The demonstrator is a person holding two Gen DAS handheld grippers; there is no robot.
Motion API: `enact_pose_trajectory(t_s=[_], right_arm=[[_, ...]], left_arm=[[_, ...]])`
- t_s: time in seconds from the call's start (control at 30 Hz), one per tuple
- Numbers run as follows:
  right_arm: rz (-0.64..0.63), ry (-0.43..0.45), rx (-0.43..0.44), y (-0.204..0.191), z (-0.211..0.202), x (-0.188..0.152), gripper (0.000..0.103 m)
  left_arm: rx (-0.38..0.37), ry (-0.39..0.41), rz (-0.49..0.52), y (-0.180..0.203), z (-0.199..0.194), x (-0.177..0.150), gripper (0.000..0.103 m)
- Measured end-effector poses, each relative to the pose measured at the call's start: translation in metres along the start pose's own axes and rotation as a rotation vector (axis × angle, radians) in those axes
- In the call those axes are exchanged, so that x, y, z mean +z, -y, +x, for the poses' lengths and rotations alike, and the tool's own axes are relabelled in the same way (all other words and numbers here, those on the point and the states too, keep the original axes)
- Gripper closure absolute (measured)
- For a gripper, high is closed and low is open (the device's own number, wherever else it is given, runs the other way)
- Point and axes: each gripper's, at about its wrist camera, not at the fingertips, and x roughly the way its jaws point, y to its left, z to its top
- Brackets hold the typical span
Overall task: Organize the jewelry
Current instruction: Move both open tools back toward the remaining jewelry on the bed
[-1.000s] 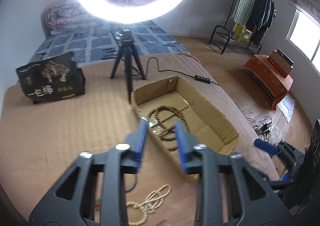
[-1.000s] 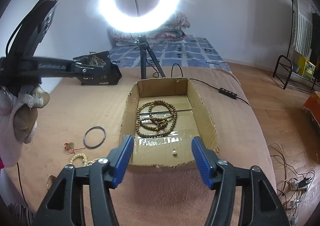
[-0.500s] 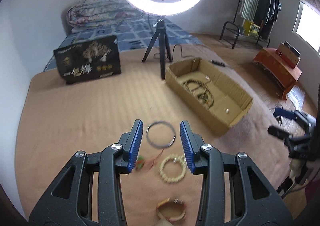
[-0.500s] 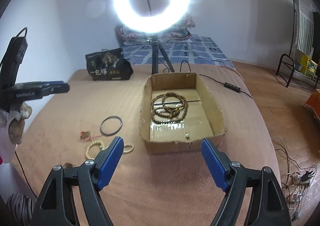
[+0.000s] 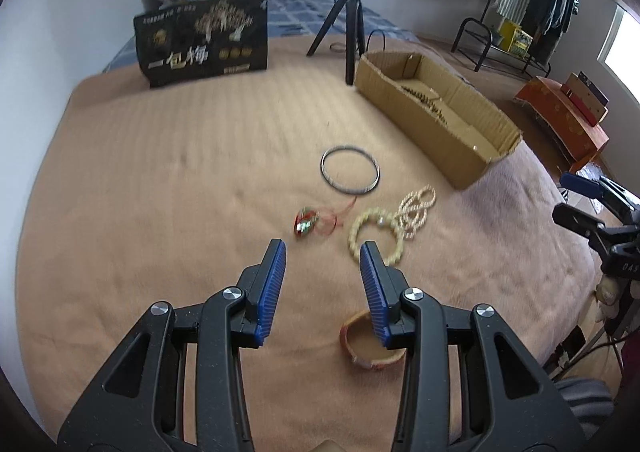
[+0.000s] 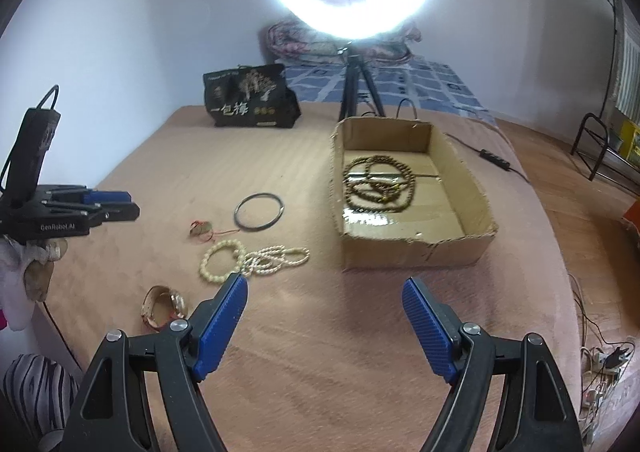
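Observation:
A cardboard box point(image 6: 416, 252) on the brown blanket holds a dark bead necklace point(image 6: 378, 184); the box also shows in the left wrist view point(image 5: 412, 112). Loose on the blanket lie a black bangle point(image 5: 350, 169), a red-string charm point(image 5: 308, 222), a cream bead bracelet point(image 5: 374, 238), a pearl strand point(image 5: 418, 206) and a gold cuff point(image 5: 370, 344). My left gripper point(image 5: 322, 264) is open and empty, low over the blanket just before the bracelet. My right gripper point(image 6: 326, 296) is wide open and empty, in front of the box.
A ring light on a black tripod point(image 5: 348, 12) stands behind the box. A black printed bag point(image 5: 202, 38) sits at the blanket's far edge. A power cable point(image 6: 494, 160) runs off to the right. A clothes rack point(image 5: 520, 12) and orange bench point(image 5: 564, 112) stand on the floor.
My left gripper has left the box, swung left and dropped toward the loose jewelry. My right gripper has pulled back from the box and opened wider.

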Motion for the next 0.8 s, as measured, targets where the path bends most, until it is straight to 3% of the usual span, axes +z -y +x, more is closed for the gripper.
enact_pose_trajectory(t_s=[0.17,0.43,0.8], right_arm=[[-0.030,-0.021,0.043,-0.018,0.011,-0.003,0.021],[-0.082,-0.070,0.078,-0.042,0.038,0.000,0.021],[-0.090,-0.143,0.127,-0.059,0.077,0.002,0.034]], left_arm=[[0.006,-0.030,-0.020,-0.009,0.006,-0.024,0.064],[-0.060,-0.070,-0.050,-0.013,0.014,-0.047,0.064],[-0.124,-0.147,-0.034,-0.004,0.032,-0.068,0.064]])
